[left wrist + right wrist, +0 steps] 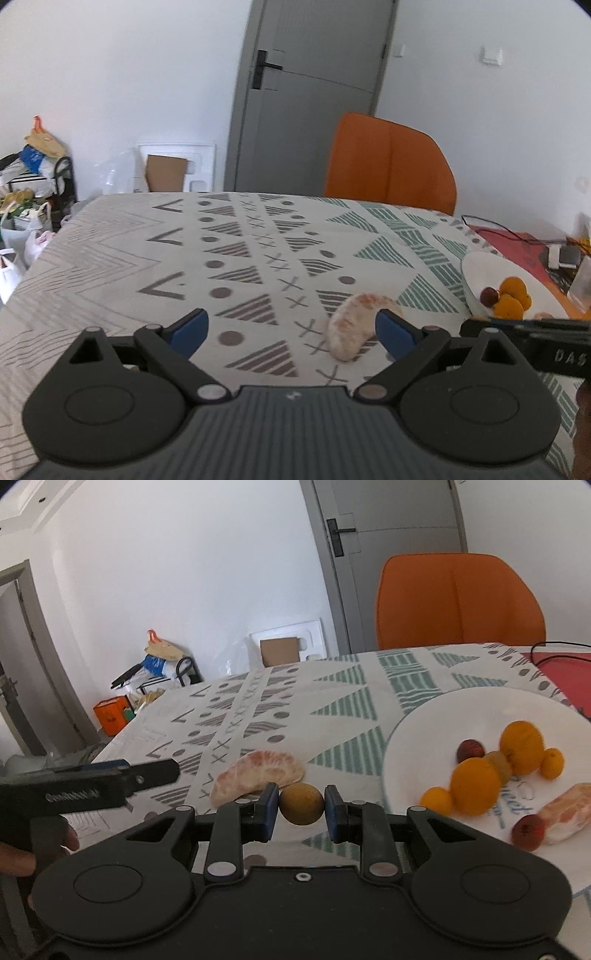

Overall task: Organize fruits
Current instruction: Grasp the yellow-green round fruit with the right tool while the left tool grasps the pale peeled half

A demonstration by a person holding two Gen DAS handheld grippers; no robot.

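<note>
The left gripper (291, 332) is wide open with nothing in it. It hangs low over the surface (122, 258), which has a cloth with triangles, dots and crosses on it. A peeled pomelo slice (354, 325) lies on the cloth just beside the gripper's right finger, a bit in front of it.

The right gripper (301, 806) is squeezed on a small round brown fruit (301, 804), one blue pad on each side. It holds the fruit up above the cloth, between the slice and the plate (424, 716).

The white plate sits on the right side of the surface. On it lie oranges (474, 790) big and small, two little red fruits (470, 750) and another pomelo piece (565, 812).

An orange chair (458, 602) stands behind the surface, near a grey door (310, 99)
</note>
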